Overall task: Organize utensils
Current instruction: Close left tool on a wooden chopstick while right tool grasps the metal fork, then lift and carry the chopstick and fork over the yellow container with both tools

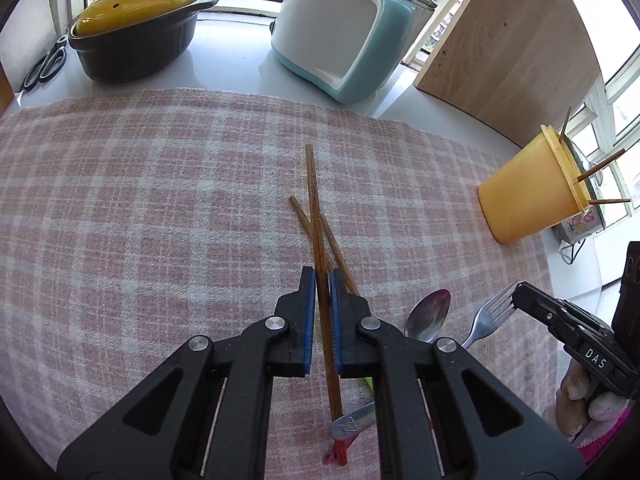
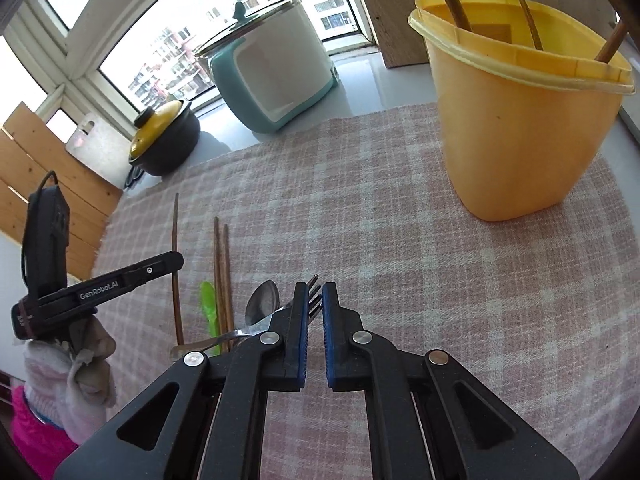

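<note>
My left gripper (image 1: pixel 321 280) is shut on a brown wooden chopstick (image 1: pixel 313 208) and holds it over the pink checked cloth (image 1: pixel 140 200). Two more chopsticks (image 1: pixel 301 213) lie crossed under it. My right gripper (image 2: pixel 315 290) is shut on a metal fork (image 2: pixel 314 300) by its tines; the handle (image 2: pixel 224 338) trails left. The fork also shows in the left wrist view (image 1: pixel 486 318). A metal spoon (image 1: pixel 428 316) and a green utensil (image 2: pixel 209 306) lie between the grippers. A yellow plastic holder (image 2: pixel 520 128) with three chopsticks stands at the far right.
A dark pot with a yellow lid (image 1: pixel 132 28) and a white and teal cooker (image 1: pixel 344 28) stand behind the cloth by the window. A wooden board (image 1: pixel 508 40) leans behind the holder. Scissors (image 1: pixel 46 64) lie at the far left.
</note>
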### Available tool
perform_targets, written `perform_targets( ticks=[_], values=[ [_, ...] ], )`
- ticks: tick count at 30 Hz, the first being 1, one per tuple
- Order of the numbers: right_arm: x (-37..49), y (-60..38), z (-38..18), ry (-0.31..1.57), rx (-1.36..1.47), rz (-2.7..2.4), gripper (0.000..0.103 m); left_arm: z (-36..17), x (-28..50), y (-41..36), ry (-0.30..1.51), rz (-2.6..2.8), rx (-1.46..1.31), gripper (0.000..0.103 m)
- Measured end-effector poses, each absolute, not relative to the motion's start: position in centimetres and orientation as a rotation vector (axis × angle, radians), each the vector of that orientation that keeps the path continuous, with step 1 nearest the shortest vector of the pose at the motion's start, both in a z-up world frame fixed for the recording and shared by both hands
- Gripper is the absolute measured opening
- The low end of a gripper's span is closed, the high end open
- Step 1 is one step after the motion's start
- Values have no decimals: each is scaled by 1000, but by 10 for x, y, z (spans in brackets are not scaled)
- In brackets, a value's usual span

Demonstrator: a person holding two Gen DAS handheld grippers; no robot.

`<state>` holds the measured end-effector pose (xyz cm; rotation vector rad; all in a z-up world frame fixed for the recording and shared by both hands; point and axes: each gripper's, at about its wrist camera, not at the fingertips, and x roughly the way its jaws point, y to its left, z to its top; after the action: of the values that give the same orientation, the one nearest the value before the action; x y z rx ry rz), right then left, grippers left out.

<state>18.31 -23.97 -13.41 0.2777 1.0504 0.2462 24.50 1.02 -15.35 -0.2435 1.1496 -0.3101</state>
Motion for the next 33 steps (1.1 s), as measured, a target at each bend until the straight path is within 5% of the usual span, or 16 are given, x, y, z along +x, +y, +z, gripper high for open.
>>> perform_targets(
  ticks=[33],
  values=[
    [137,-248,-28,823,40,228,1,-64,190,-1,949,-400,-189,4]
  ],
)
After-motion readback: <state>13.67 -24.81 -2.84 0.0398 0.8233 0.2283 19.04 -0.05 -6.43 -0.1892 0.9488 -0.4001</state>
